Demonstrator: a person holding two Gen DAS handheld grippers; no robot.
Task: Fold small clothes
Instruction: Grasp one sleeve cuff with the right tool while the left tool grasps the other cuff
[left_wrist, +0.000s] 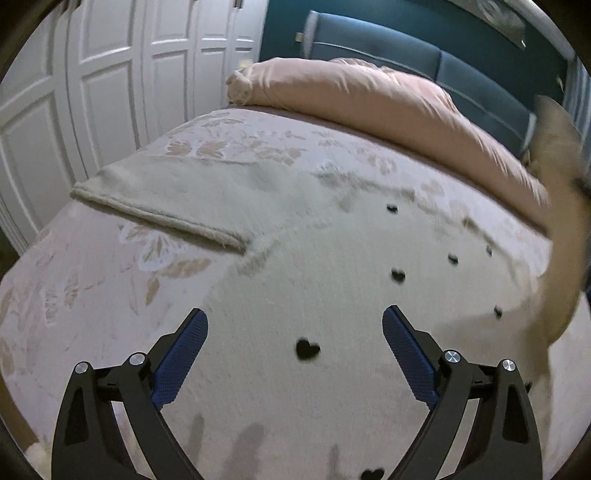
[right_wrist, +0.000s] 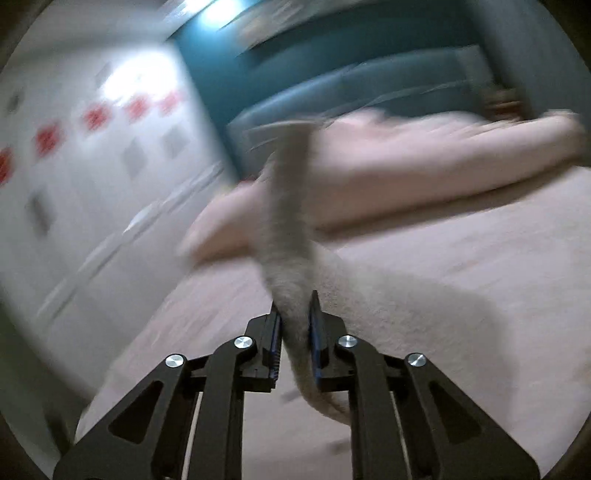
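A cream garment (left_wrist: 295, 236) with small black hearts lies spread on the bed; one sleeve stretches to the left (left_wrist: 159, 195). My left gripper (left_wrist: 295, 325) is open above the garment's body, its blue pads (left_wrist: 181, 354) apart around a black heart. My right gripper (right_wrist: 294, 314) is shut on a bunched strip of the same cream garment (right_wrist: 288, 221) and holds it lifted off the bed; the view is blurred. That lifted part shows in the left wrist view at the right edge (left_wrist: 561, 206).
The bed has a pale floral cover (left_wrist: 92, 266) and a rolled pink duvet (left_wrist: 369, 96) at the far end, before a blue headboard (left_wrist: 406, 48). White panelled wardrobe doors (left_wrist: 92, 74) stand to the left of the bed.
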